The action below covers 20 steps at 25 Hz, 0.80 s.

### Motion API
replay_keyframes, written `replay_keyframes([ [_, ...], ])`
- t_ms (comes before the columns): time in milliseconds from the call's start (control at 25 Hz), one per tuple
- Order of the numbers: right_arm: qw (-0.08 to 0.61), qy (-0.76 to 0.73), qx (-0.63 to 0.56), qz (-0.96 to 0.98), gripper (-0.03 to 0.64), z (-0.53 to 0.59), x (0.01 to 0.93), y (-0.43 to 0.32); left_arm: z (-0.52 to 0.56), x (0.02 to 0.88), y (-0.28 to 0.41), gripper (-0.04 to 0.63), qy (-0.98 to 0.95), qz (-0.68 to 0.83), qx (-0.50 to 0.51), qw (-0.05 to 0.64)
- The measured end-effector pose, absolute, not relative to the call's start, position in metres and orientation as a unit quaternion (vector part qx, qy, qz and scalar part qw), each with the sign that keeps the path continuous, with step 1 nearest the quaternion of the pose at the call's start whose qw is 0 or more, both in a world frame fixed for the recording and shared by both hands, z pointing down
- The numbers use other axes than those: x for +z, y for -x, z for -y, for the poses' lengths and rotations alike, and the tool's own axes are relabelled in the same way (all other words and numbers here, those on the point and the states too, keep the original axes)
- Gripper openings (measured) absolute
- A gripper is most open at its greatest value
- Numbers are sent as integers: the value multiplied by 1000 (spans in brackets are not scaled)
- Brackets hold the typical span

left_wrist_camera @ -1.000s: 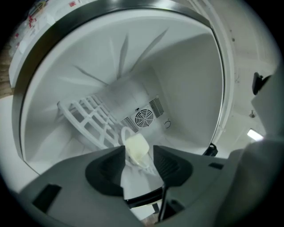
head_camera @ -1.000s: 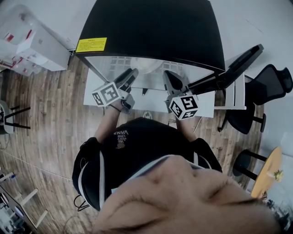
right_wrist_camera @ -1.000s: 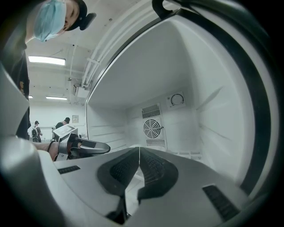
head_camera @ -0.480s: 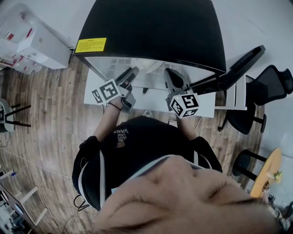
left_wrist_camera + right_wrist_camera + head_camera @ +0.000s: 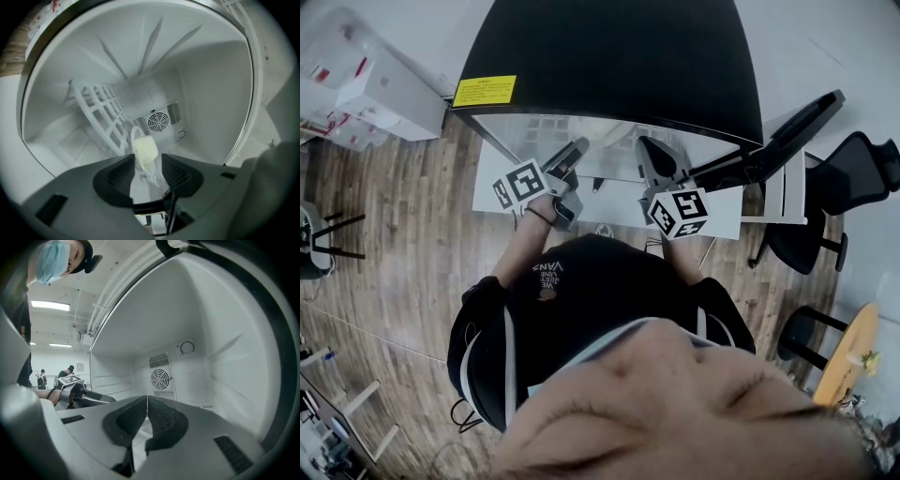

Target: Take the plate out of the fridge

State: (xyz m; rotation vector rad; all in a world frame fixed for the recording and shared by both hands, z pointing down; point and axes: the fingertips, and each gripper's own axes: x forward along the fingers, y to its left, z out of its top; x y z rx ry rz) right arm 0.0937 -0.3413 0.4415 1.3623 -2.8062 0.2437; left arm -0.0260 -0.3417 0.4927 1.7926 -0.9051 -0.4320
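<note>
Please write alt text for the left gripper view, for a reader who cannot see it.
The left gripper has its jaws around a pale plate inside a white fridge; whether they press it is unclear. Behind stand a rack and a fan vent.

One fridge (image 5: 609,56), one plate (image 5: 144,149), one wire rack (image 5: 101,112), one fan grille (image 5: 158,122), one dial (image 5: 187,347), one yellow label (image 5: 487,92), and two grippers (image 5: 148,157) (image 5: 147,400).
</note>
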Motion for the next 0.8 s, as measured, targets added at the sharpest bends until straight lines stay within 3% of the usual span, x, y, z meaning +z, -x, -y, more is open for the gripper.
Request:
replay_keyframes([
  [160,3,-438,78,896,12,341,441,-97,342,496,25,163,-729,381,-187,537],
  [400,-1,-442,81,893,12,340,443,-103,344,509,28,57,-696,398,-196,565],
  [800,2,-438,84,895,12,340,445,-101,344,511,28,46,-677,378,-218,593],
])
